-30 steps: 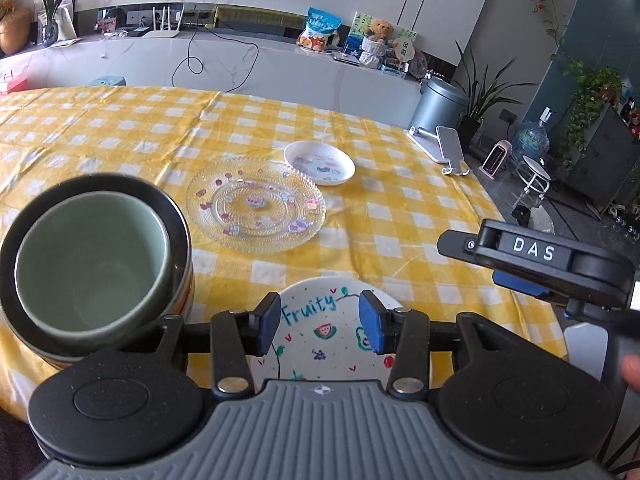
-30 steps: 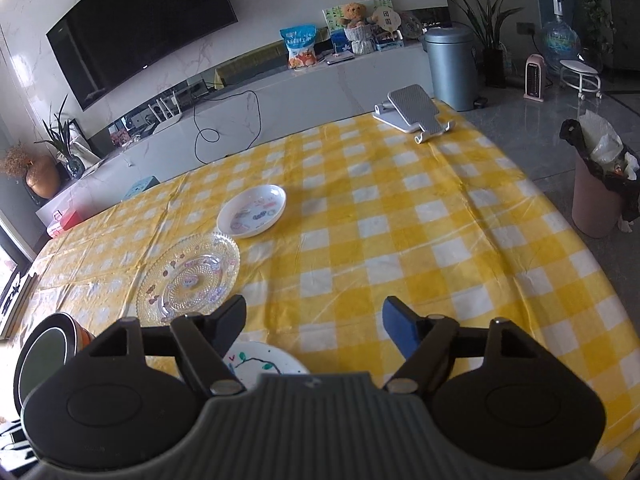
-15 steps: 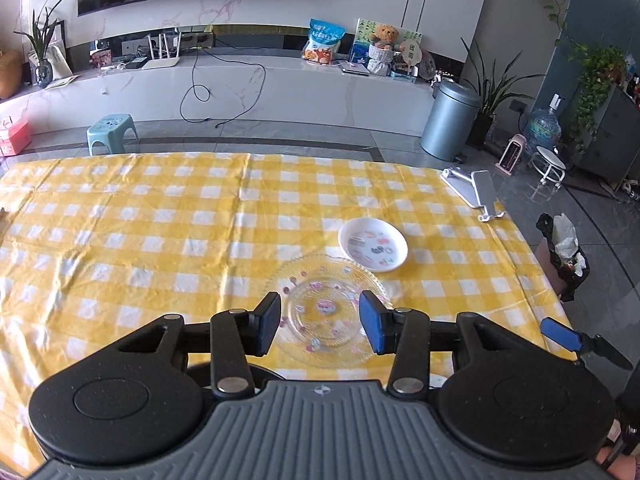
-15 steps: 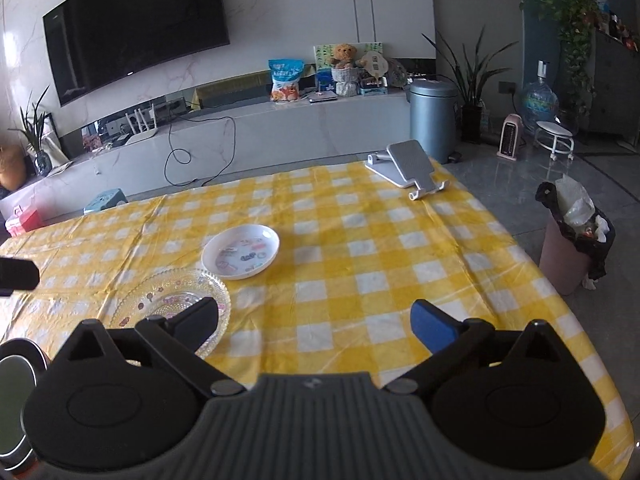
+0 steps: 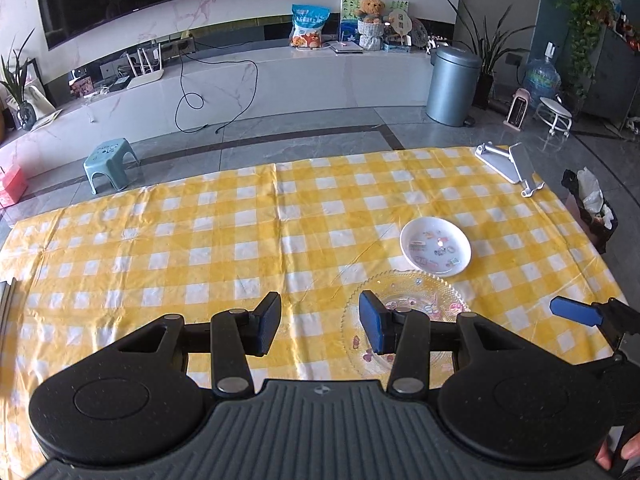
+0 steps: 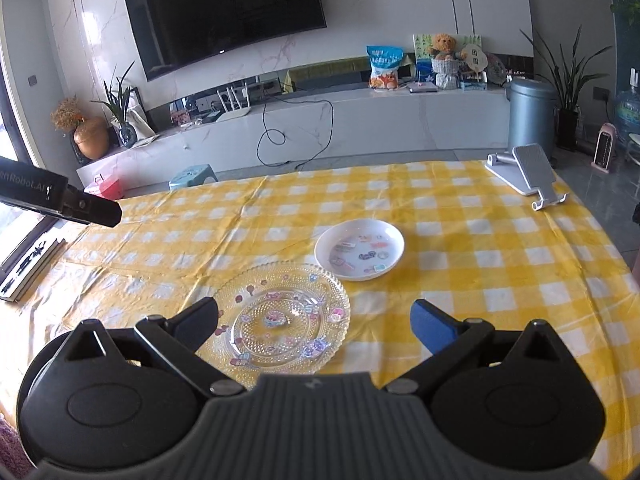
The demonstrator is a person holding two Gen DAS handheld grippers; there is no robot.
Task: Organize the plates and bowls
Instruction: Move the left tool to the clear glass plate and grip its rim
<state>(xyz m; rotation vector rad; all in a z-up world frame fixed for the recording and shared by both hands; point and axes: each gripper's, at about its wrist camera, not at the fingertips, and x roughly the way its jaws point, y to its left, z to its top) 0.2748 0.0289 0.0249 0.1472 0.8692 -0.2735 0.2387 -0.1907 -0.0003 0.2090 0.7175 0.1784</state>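
Observation:
A clear glass plate (image 6: 280,318) with stickers lies on the yellow checked tablecloth (image 6: 460,248), with a small white dish (image 6: 359,254) just behind it to the right. Both also show in the left wrist view, the glass plate (image 5: 416,300) and the white dish (image 5: 436,246). My left gripper (image 5: 319,328) is open and empty, held high above the table left of the glass plate. My right gripper (image 6: 314,322) is wide open and empty, above the near edge of the glass plate. The bowls and the third plate are hidden below the grippers.
A grey phone stand (image 6: 528,176) sits at the table's far right corner. A dark book (image 6: 28,264) lies at the left edge. A small blue stool (image 5: 110,162) and a metal bin (image 5: 454,86) stand on the floor beyond the table.
Both grippers rose and pulled back from the table. The stacked bowls and the "Fruity" plate dropped out of the left view. The right gripper opened wider.

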